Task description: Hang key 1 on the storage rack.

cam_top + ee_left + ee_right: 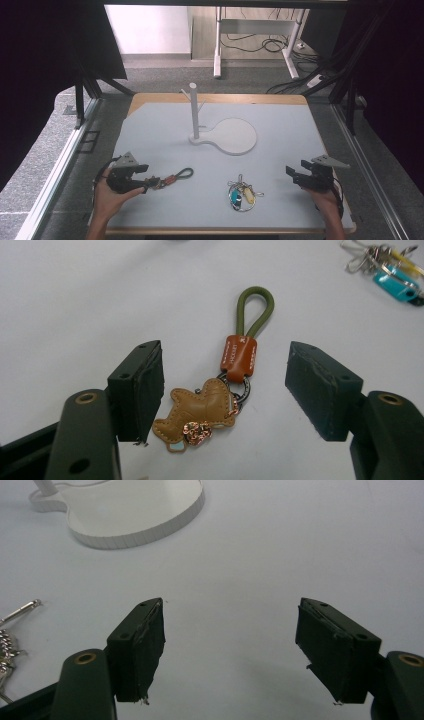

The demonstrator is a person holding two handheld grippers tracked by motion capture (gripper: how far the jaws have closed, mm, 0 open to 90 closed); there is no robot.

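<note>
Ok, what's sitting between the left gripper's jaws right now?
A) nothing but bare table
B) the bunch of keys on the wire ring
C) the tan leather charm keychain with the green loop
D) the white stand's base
C: in the left gripper view the leather charm keychain lies on the table between the open jaws of the left gripper, ungripped.

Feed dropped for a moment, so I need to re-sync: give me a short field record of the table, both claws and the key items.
table: pale grey mat on a wooden top
stand: white peg stand on a round base, far centre
leather keychain: brown charm with green loop, flat on the mat, between the left claw's jaws, not gripped
left claw: open
key bunch: metal rings with a blue tag, near centre
right claw: open, over bare mat
</note>
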